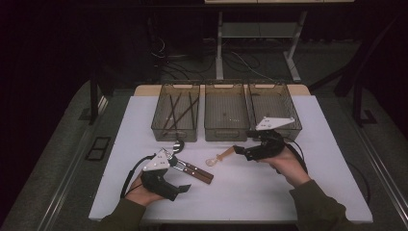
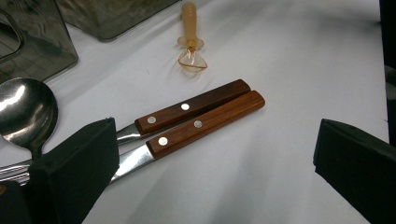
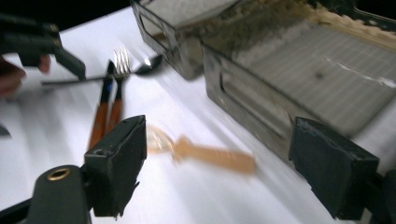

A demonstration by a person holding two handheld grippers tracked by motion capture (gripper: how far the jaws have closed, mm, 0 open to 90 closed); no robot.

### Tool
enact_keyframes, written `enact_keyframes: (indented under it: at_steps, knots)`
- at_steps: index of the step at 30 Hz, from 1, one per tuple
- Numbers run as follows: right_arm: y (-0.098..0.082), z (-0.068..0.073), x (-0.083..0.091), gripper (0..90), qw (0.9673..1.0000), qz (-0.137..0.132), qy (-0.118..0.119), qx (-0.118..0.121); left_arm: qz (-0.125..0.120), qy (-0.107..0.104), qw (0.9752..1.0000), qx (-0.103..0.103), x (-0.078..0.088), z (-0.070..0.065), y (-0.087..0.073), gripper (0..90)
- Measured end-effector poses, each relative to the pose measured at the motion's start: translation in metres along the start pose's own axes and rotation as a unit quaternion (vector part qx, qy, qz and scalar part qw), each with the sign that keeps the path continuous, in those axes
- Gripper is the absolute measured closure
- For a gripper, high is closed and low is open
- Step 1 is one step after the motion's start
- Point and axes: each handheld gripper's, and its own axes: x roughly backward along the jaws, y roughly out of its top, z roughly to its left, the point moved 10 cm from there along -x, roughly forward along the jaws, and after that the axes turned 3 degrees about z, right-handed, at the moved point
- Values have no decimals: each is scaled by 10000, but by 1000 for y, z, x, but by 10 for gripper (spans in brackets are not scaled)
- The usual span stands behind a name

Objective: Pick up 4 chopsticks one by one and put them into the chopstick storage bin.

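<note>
Two open claws [image 3: 219, 168] near plastic spoon [image 3: 205, 154]

Three bins [image 1: 226, 126] stand side by side along the 12 o'clock edge of the counter [image 1: 250, 192], blocking passage there. The small amber spoon [image 1: 219, 158] lies at centre, just at 6 o'clock of the middle bin. At 9 o'clock of it, two wooden-handled utensils [image 1: 197, 172] and a metal spoon [image 2: 25, 112] lie together. The right tool [image 3: 215, 168], jaws apart, straddles the amber spoon. The counter from 4 to 6 o'clock is open
</note>
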Motion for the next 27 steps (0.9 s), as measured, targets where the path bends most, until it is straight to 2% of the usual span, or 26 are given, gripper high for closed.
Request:
enact_keyframes:
  at_steps: [11, 19, 27]
  knots:
    - [-50, -8, 32, 179, 9995, -95, -274, -86, -22, 32, 10000, 61, 1, 0, 0, 0]
    - [-85, -14, 48, 156, 9981, -116, -587, -110, -30, 46, 10000, 42, 2, 0, 1, 0]
    - [-109, -17, 57, 136, 9966, -54, -803, -181, 23, 85, 10000, 29, 3, 1, 0, 0]
